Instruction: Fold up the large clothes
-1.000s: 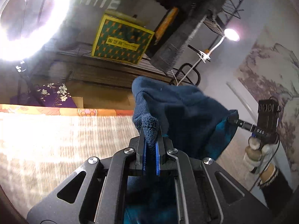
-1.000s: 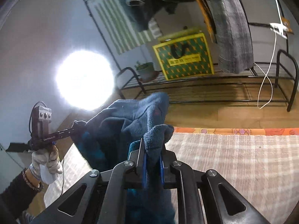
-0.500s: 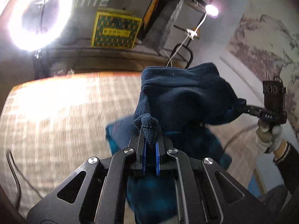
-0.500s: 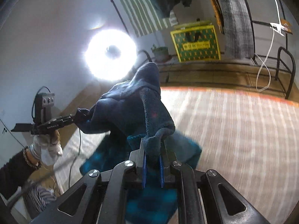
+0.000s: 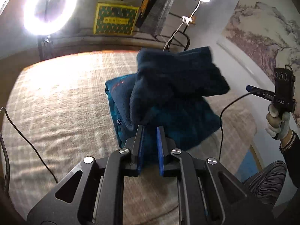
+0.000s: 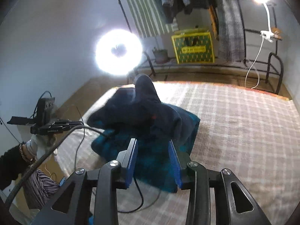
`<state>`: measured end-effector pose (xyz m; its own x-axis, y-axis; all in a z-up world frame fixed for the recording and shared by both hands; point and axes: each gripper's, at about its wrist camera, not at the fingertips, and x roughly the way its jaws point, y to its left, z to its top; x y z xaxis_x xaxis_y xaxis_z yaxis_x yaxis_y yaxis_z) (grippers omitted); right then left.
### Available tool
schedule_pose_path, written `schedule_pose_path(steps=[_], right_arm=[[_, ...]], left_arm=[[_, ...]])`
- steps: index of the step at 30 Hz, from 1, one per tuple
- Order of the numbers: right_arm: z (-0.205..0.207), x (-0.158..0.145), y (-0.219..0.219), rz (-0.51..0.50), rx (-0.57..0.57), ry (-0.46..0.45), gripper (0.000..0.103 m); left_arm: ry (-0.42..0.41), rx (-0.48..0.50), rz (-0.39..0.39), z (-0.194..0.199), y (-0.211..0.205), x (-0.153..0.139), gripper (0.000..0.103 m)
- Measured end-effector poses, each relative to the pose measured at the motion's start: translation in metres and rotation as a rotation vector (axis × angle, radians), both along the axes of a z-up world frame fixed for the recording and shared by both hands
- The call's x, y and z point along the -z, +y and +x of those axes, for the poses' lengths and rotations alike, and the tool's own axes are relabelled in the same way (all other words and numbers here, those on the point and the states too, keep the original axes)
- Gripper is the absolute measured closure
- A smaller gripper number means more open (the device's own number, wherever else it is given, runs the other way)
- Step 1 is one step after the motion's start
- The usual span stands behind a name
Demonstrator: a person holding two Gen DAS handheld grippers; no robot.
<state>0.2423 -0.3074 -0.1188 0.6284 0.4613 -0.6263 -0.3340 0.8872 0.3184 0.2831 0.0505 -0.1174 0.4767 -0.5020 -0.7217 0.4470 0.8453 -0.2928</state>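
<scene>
I am letting go with both of my hands right now. My left gripper (image 5: pixel 150 131) is opening just a little, and its blue pads (image 5: pixel 141 146) are only a small way apart, with nothing between them; the cloth edge is just past the tips. My right gripper (image 6: pixel 152 145) is opening wider, and nothing is being pinched there either. The big dark blue fleece top (image 5: pixel 168 97) is dropping onto the pale checked bed cover (image 5: pixel 56 103). Its lower part is lying flat on the cover, showing a brighter teal colour, and the top flap is still puffed up in the air above it, falling toward the near side. In my right view the same top (image 6: pixel 150 116) is sitting near the left side of the bed, just beyond my fingers. I think one big fold is being made right now, since the cloth is landing doubled over on itself. It is looking lumpy and not neat yet. I think I am going to need to flatten the flap and maybe fold it once more to make a tidy square. A black cable (image 6: pixel 80 142) is lying across the near edge of the top, so it could get in my way.
</scene>
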Motion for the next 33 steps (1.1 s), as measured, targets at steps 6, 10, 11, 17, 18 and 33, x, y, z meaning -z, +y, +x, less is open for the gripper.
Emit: schedule_pose_path(steps=[6, 10, 11, 17, 18, 33], right_arm=[[-0.064, -0.048, 0.0, 0.012, 0.017, -0.09, 0.066], [-0.099, -0.068, 0.008, 0.024, 0.015, -0.144, 0.052], [-0.102, -0.069, 0.01, 0.026, 0.014, -0.156, 0.049], [-0.083, -0.054, 0.025, 0.055, 0.045, -0.174, 0.047], [-0.078, -0.05, 0.026, 0.068, 0.053, -0.17, 0.047], [-0.035, -0.008, 0.025, 0.095, 0.122, -0.098, 0.047]], left_arm=[[-0.029, -0.007, -0.035, -0.039, 0.014, -0.032, 0.072], [-0.065, -0.028, -0.063, -0.039, 0.016, -0.041, 0.038], [-0.064, -0.044, -0.066, -0.032, 0.014, -0.04, 0.038], [-0.004, -0.059, -0.083, 0.037, -0.014, -0.019, 0.038], [0.002, -0.072, -0.095, 0.048, -0.017, -0.016, 0.038], [0.072, 0.108, -0.052, 0.07, -0.059, 0.024, 0.1]])
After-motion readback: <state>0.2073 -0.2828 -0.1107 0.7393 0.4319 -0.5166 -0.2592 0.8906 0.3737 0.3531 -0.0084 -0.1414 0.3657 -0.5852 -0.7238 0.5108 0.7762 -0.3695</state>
